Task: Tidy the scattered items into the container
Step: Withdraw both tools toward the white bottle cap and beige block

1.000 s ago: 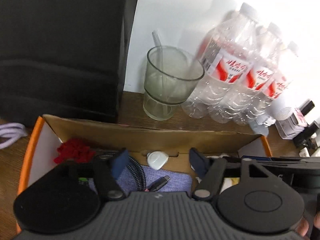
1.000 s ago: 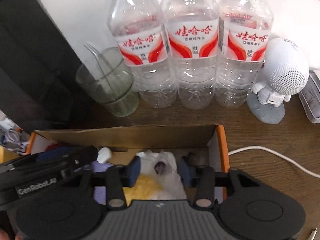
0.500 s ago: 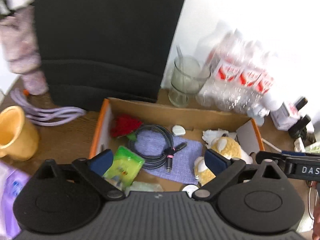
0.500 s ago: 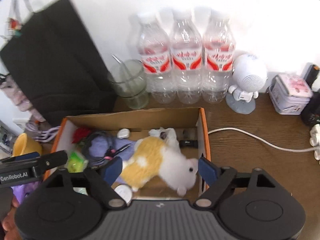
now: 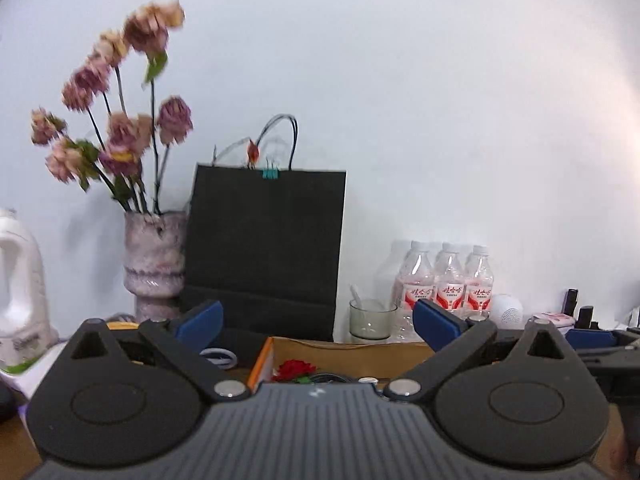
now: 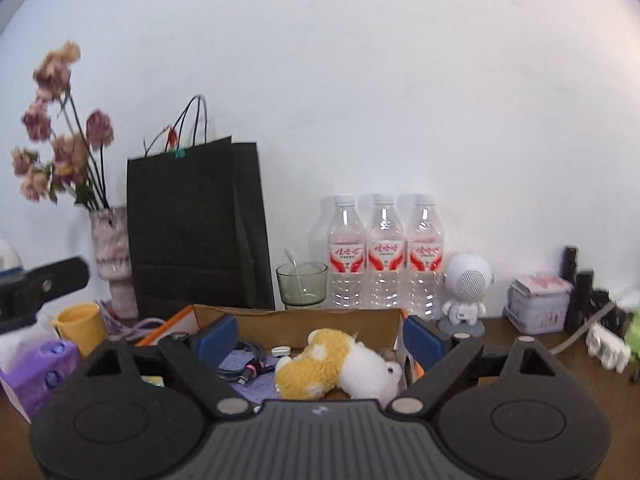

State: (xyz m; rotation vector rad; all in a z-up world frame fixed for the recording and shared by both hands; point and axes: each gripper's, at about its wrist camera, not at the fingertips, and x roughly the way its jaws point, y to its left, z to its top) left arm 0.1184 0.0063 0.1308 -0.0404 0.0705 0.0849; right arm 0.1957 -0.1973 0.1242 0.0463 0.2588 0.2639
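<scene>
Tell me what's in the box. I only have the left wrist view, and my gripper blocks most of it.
Observer: A yellow and white plush toy lies in the cardboard box, toward its right end.
Operator: Anything else in there?
Observer: A black cable lies on a purple cloth, left of the toy.
Operator: Is the right gripper holding anything?
Observer: No, the right gripper is open with nothing between its fingers.

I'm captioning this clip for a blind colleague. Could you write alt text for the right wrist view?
The open, empty right gripper hovers over a cardboard box holding a yellow-and-white plush toy and a coiled cable. Behind the box stand a black paper bag, a glass cup and three water bottles.
</scene>
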